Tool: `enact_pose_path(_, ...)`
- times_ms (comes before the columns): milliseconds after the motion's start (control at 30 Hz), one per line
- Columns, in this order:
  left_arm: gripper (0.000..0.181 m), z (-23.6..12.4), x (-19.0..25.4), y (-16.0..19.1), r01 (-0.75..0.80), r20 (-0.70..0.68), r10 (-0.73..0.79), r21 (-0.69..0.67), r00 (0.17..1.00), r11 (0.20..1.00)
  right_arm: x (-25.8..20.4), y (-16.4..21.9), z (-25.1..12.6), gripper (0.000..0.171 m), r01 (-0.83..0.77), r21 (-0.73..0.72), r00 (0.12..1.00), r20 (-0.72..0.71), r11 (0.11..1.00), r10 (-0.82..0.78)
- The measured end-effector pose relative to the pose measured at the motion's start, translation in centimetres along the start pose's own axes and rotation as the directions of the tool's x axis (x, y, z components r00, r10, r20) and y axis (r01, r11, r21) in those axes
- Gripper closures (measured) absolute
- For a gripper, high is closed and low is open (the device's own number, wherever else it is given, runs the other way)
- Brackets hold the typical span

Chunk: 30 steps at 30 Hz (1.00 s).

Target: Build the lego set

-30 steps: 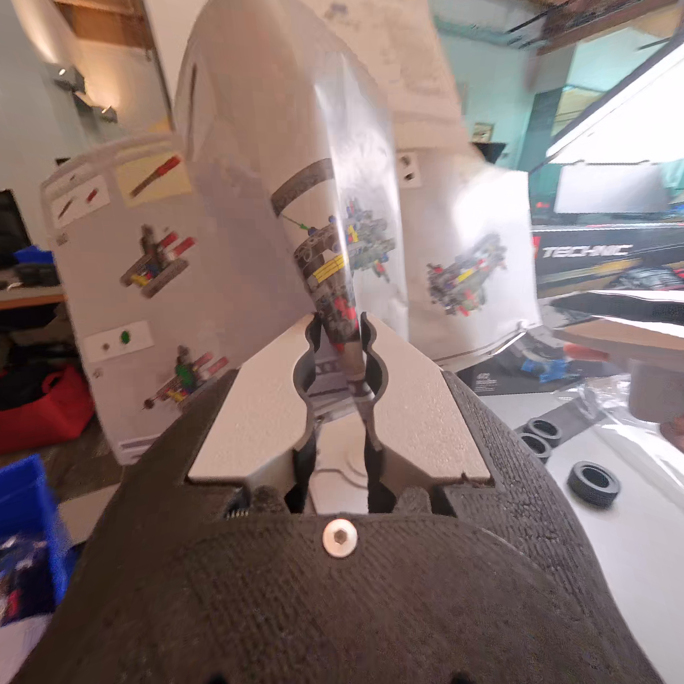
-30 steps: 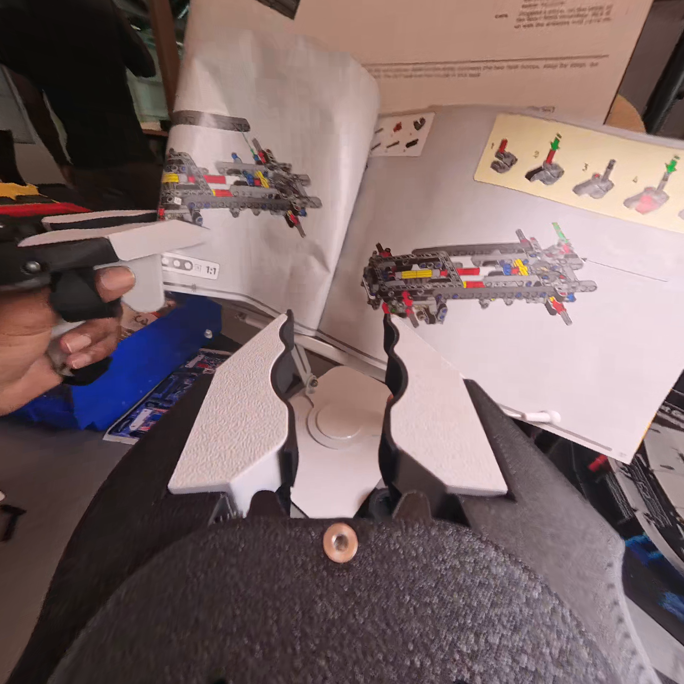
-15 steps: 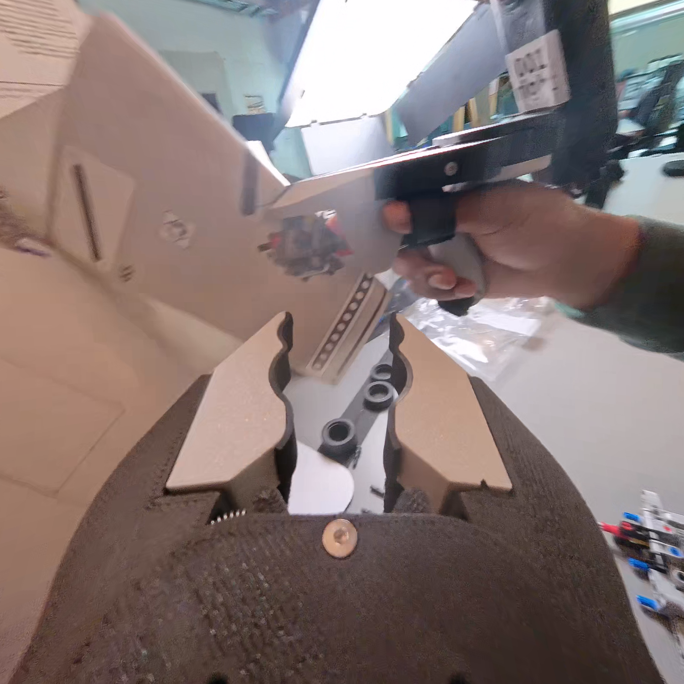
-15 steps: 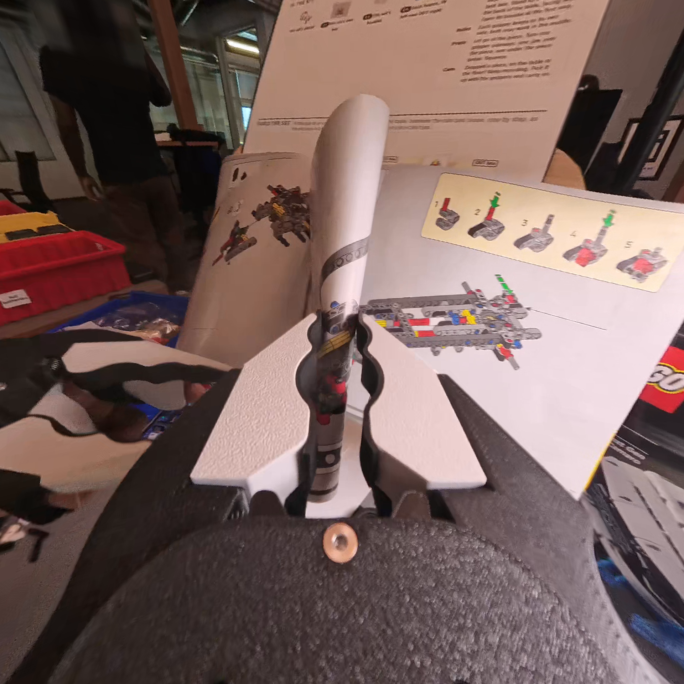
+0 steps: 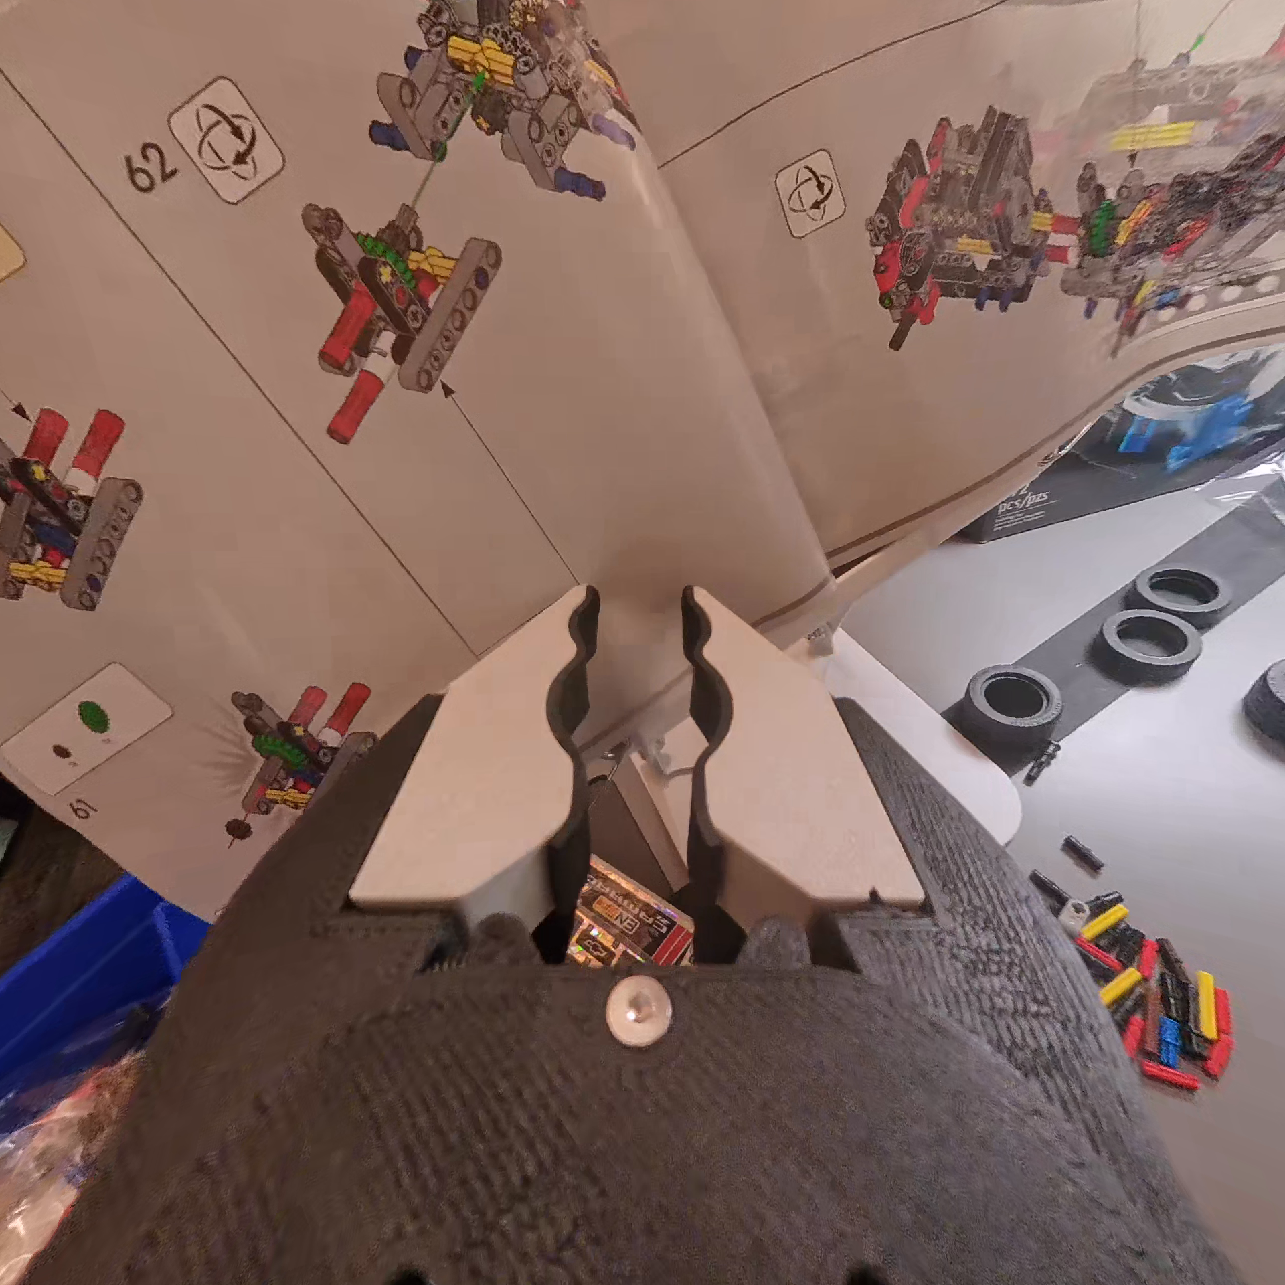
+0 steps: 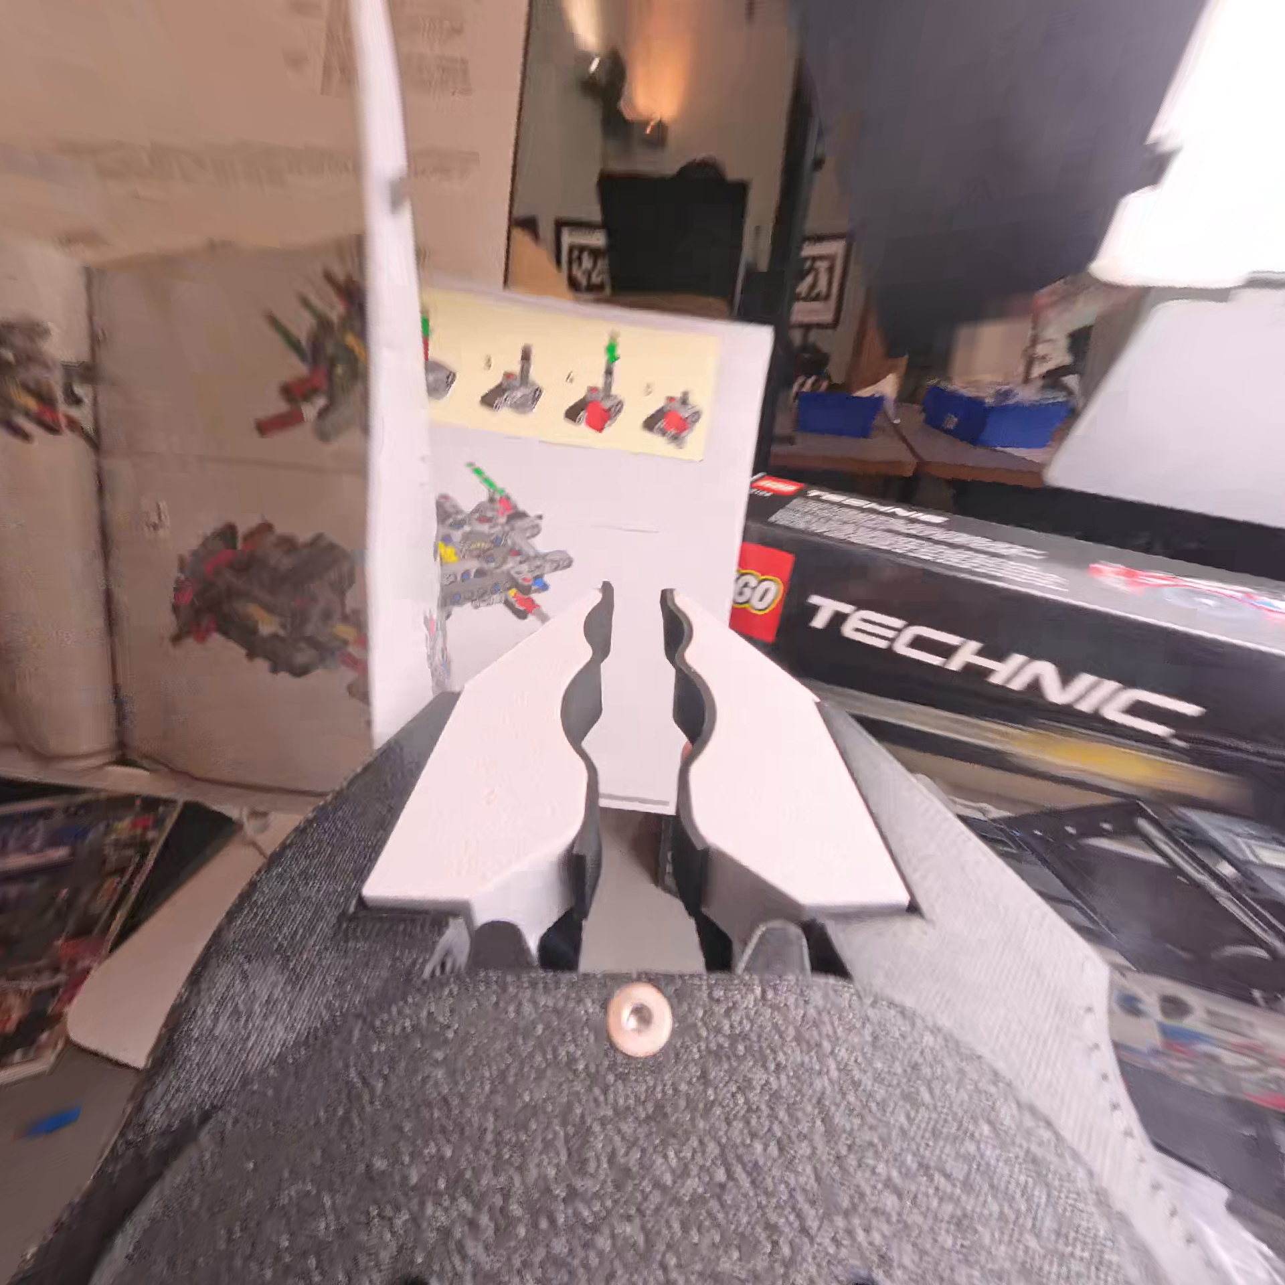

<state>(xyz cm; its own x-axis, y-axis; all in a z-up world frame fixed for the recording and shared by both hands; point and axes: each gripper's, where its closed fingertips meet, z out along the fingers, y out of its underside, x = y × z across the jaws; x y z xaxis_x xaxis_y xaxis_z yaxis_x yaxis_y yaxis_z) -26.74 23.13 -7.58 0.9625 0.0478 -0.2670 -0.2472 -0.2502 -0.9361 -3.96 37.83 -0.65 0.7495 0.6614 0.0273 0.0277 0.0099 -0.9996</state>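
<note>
Nothing is gripped any longer by either tool: the page that was pinched a moment ago, first by the left hand-held gripper (image 5: pixel 638 605) and then by the right hand-held gripper (image 6: pixel 631 598), has been released, and both pairs of jaws are now spread with only a narrow gap and nothing between them. The page-turning can be judged finished, so the next building step can be read off and parts fetched. Seen near to far in the left wrist view, the left tool is held low and tilted upward, close against the open instruction booklet (image 5: pixel 487 431), which is propped upright on a white stand (image 5: pixel 925 751) on the desk (image 5: pixel 1182 799). A small heap of coloured pins (image 5: pixel 1168 987) lies to the right, and beyond it several black tyres (image 5: pixel 1012 702) rest apart from one another. In the right wrist view the right tool is held level and pulled back from the booklet, one loose page (image 6: pixel 389 348) standing edge-on, with the black set box (image 6: pixel 1008 626) just right of it and blue bins (image 6: pixel 987 417) far behind
</note>
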Motion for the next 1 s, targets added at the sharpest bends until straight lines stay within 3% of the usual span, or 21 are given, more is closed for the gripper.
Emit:
enact_pose_path(133,0.165,0.3,-0.5,0.1,-0.018,0.043,0.018,-0.002,0.999,1.000,1.2,-3.1,-6.2,0.158,-0.023,0.244,0.996,-0.080,0.969,0.044)
enact_pose_path(233,0.172,0.4,-0.9,0.1,-0.011,0.060,0.011,-0.002,0.998,1.000,-1.9,-3.7,-8.6,0.162,0.034,0.351,0.999,0.028,0.936,-0.047)
enact_pose_path(367,0.180,0.6,-1.4,0.2,-0.014,0.097,0.013,0.010,0.995,1.000,-7.8,0.2,-5.8,0.164,0.132,0.198,0.951,0.252,0.971,-0.180)
enact_pose_path(433,0.180,0.6,-1.5,0.2,-0.008,0.107,0.006,0.017,0.994,1.000,-9.1,2.5,-3.5,0.164,0.183,0.122,0.935,0.285,0.976,-0.211)
enact_pose_path(567,0.179,0.5,-1.6,0.3,-0.028,0.126,0.025,0.017,0.992,0.999,-8.5,6.1,0.4,0.161,0.237,0.013,0.945,0.227,0.971,-0.234)
enact_pose_path(700,0.178,0.3,-2.0,0.5,-0.023,0.124,0.019,0.024,0.992,0.999,-6.0,8.4,1.9,0.155,0.181,-0.075,0.975,0.146,0.981,-0.169)
enact_pose_path(1000,0.178,0.0,-3.1,0.8,-0.061,0.169,0.053,0.044,0.984,0.997,-3.7,9.0,1.9,0.143,0.068,-0.033,0.992,0.109,0.997,-0.065)
